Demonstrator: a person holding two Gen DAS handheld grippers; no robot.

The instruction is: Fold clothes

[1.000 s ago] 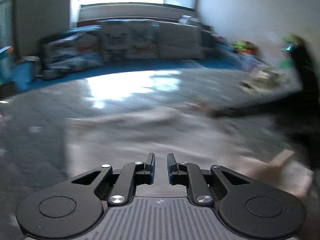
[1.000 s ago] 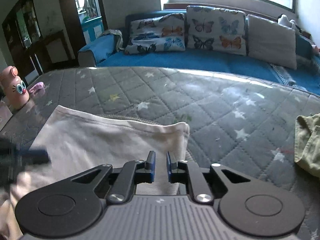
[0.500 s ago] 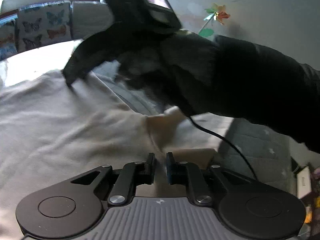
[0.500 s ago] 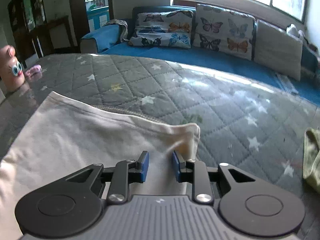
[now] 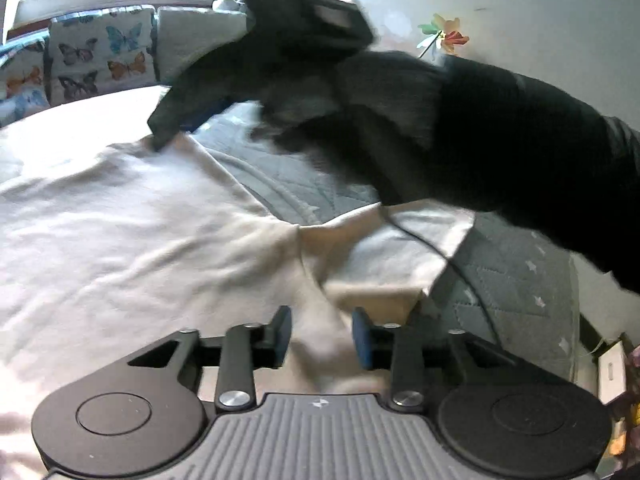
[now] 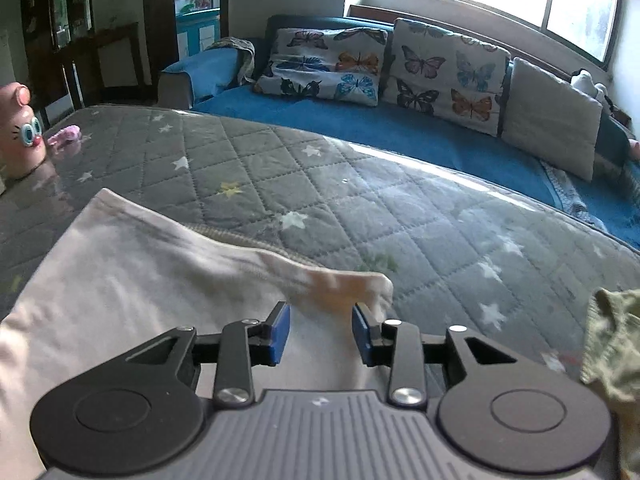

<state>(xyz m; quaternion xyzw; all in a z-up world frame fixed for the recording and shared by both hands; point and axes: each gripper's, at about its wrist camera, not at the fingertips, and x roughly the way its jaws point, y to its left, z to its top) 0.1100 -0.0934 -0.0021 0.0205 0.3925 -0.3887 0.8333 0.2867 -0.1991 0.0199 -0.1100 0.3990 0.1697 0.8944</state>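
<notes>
Item count, both views combined:

- Grippers: two, left gripper (image 5: 322, 334) and right gripper (image 6: 320, 330).
- Garments: two, one white garment (image 6: 132, 280) and one green garment (image 6: 612, 344).
- Butterfly cushions (image 6: 326, 64): two.
- Grey cushion (image 6: 550, 118): one.
- Pink toy (image 6: 20, 132): one.
- Pinwheel (image 5: 442, 36): one.
- Quilt (image 6: 440, 232): one.
- Gloved hand (image 5: 360, 92): one.

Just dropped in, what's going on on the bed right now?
A person is folding a cream shirt spread on the grey quilt. Both grippers have open jaws with cloth between them: the left gripper at the sleeve end, the right gripper at a far corner. Nothing is clamped at this moment. An olive garment waits at the right.
</notes>
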